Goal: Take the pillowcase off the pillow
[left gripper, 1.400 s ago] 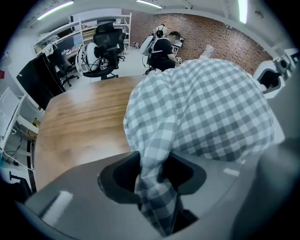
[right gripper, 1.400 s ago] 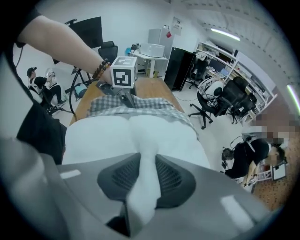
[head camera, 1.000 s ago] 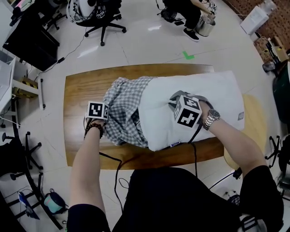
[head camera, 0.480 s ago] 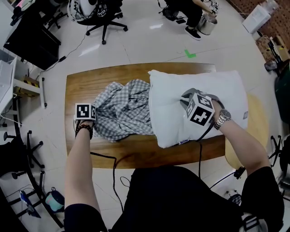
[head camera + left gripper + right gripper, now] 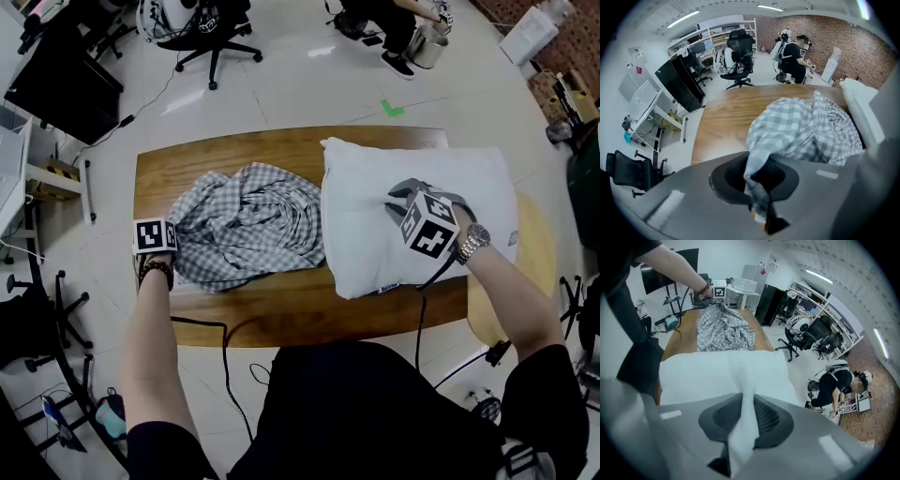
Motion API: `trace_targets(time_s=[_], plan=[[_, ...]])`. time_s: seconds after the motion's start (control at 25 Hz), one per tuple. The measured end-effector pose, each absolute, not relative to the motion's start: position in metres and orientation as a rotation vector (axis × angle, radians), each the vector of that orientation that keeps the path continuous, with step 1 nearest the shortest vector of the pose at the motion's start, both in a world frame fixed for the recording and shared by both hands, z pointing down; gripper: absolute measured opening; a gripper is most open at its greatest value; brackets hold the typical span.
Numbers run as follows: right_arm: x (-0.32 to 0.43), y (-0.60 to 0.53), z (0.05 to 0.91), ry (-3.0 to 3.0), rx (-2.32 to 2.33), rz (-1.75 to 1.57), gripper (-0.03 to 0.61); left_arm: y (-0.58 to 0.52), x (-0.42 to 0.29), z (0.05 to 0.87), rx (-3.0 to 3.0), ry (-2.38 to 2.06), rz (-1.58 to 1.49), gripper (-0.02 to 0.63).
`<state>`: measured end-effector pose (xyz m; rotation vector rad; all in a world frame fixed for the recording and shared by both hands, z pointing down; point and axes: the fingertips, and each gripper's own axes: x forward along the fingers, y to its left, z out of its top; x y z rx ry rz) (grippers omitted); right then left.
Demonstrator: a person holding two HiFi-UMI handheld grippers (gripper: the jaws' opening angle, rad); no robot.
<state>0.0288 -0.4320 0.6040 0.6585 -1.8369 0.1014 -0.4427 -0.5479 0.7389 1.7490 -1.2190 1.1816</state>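
While the checked pillowcase (image 5: 246,223) lies bunched on the table (image 5: 281,323) just left of the bare pillow (image 5: 375,234), the left gripper (image 5: 752,183) nips its outer edge; the right gripper (image 5: 743,423), jaws just easing apart, pinches a pillow fold.

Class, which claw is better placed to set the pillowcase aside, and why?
Left. The left claw is shut on the pillowcase, which is already off the pillow. The right claw pinches a fold of the pillow, its jaws just opening.

Black clothing (image 5: 366,403), silver wristwatch (image 5: 473,241), dark beaded bracelet (image 5: 156,269).
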Motion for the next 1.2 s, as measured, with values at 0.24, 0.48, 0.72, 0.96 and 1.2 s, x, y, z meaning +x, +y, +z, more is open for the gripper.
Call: trace_targets(time_s=[0.24,0.48,0.72,0.96,1.2], plan=[[0.024,-0.432,0.602,-1.825,0.666,0.092,0.072,-0.55,-0.462,0.734,1.749,-1.255,1.167,0.032],[0.024,-0.433,0.601,-1.832,0.684,0.061,0.104,-0.549,-0.466,0.733,1.754,-1.275,1.164,0.045],[0.011,-0.433,0.58,-1.889,0.754,-0.029,0.204,-0.549,-0.464,0.721,1.807,-1.323,1.161,0.217],[-0.005,-0.401,0.56,-1.933,0.809,-0.107,0.204,-0.521,-0.45,0.707,1.885,-1.369,1.134,0.253],[-0.033,-0.334,0.555,-1.97,0.839,-0.194,0.204,-0.462,-0.435,0.695,1.961,-1.411,1.083,0.255]])
